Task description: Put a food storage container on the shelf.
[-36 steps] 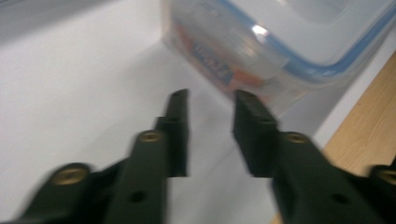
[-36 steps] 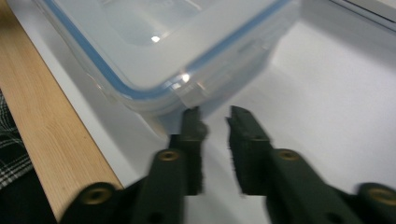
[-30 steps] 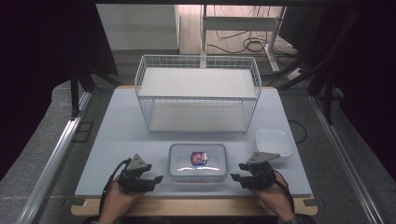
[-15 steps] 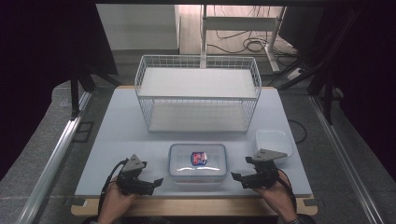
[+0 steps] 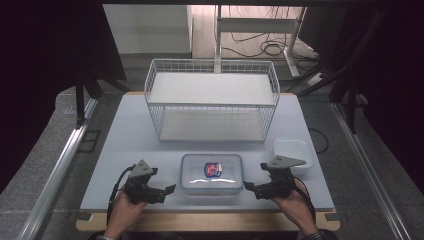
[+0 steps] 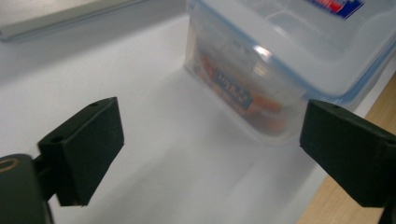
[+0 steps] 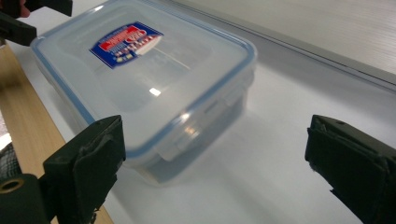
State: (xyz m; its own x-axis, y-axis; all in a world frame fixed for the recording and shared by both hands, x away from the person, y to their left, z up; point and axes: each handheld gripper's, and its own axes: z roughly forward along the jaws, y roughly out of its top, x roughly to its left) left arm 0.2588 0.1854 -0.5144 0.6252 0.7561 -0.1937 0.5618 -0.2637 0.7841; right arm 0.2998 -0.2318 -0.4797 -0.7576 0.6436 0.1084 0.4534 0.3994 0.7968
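- Two tongs of mine flank the clear lidded container (image 5: 212, 173), which sits low in the middle of the high view on the white table (image 5: 130, 135), close to the table's near wooden edge.
- My left gripper (image 5: 170, 189) lies at lower left, jaws pointing right at the box's short side; a narrow strip of bare white shows between its tips and the wall.
- My right gripper (image 5: 247, 188) mirrors it at lower right, tips just beside the box's other short side.
- Both pairs of jaws have just been opening and now stand wide apart, pressing on nothing.
- Along my left jaws, the box (image 6: 285, 70) fills the upper right of the frame, its far end cut off by the frame's edge; orange packets show blurred through its wall.
- Along my right jaws, the box (image 7: 144, 79) fills the upper left, one side clasp facing me; bare table lies to the right.
- Beyond the box in the high view, open table runs up to the white wire basket (image 5: 212, 102) at centre.
- One small white tray (image 5: 295, 150) sits at right, just behind my right gripper, partly hidden by its grey plate.
- What the red-and-blue label (image 5: 213, 169) says I cannot read.
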